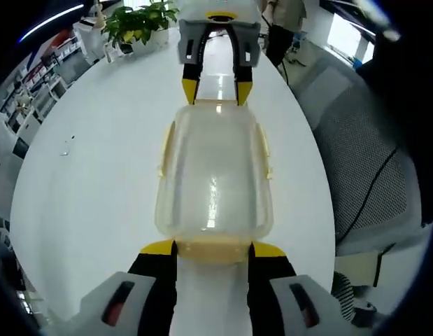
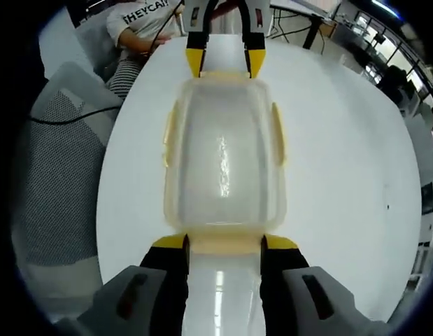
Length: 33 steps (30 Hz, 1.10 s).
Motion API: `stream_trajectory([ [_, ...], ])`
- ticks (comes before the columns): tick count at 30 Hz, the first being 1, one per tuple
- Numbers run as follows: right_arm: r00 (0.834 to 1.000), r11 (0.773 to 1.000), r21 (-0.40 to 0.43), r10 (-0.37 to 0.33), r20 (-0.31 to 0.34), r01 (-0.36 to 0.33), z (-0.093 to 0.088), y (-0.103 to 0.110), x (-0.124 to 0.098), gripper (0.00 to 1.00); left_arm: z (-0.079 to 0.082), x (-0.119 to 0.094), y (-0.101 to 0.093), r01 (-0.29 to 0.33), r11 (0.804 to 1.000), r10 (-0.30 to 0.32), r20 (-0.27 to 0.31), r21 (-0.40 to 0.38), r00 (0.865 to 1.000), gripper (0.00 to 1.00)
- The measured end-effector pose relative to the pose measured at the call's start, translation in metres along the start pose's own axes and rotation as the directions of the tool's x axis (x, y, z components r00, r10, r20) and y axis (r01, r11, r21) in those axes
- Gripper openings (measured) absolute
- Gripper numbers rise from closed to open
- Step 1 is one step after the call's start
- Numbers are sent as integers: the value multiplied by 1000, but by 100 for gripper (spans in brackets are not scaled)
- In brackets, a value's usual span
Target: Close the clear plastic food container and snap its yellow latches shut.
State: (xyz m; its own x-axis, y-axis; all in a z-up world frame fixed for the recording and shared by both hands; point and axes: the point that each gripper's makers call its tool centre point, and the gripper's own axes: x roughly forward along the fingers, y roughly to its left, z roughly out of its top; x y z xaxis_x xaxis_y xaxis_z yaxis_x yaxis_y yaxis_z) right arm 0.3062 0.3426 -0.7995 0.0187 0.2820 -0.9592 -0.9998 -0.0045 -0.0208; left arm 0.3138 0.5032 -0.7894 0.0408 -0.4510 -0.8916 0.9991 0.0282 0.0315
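Note:
The clear plastic container [image 1: 215,175] [image 2: 223,154] lies with its lid on, lengthwise on the white round table [image 1: 97,189] [image 2: 342,154]. Pale yellow latches [image 1: 166,147] [image 2: 278,133] run along its long sides. My left gripper [image 1: 213,248] is open at the near end in the left gripper view, its yellow-tipped jaws on either side of the end latch [image 1: 213,250]. My right gripper [image 2: 225,242] is open at the opposite end, jaws flanking that end latch [image 2: 223,243]. Each gripper shows at the top of the other's view: right gripper [image 1: 216,91], left gripper [image 2: 224,61].
A potted plant [image 1: 136,24] stands at the table's far edge. A grey mesh office chair [image 1: 363,161] [image 2: 62,161] sits close beside the table. A person in a white printed shirt [image 2: 143,17] is seated beyond it. Shelving [image 1: 34,77] lines the room's side.

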Motion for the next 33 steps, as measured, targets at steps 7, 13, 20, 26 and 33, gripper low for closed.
stream_trajectory([
  [7,1000,1000,6,-5,1,5,-3,-4,-14,36,13,-9,5,-2,1000,2,14,7,1000,33],
  [13,1000,1000,11,-6,-8,6,-9,-3,-18,36,20,-9,5,-7,1000,6,19,16,1000,33],
  [20,1000,1000,4,-17,2,17,-12,-6,-20,36,25,-10,7,-13,1000,13,15,12,1000,33],
  [26,1000,1000,-6,-13,10,13,-19,-8,-22,36,31,-7,6,-20,1000,20,7,3,1000,33],
  [33,1000,1000,-7,-1,0,1,-34,-5,-28,36,47,-2,3,-27,1000,27,8,2,1000,33],
])
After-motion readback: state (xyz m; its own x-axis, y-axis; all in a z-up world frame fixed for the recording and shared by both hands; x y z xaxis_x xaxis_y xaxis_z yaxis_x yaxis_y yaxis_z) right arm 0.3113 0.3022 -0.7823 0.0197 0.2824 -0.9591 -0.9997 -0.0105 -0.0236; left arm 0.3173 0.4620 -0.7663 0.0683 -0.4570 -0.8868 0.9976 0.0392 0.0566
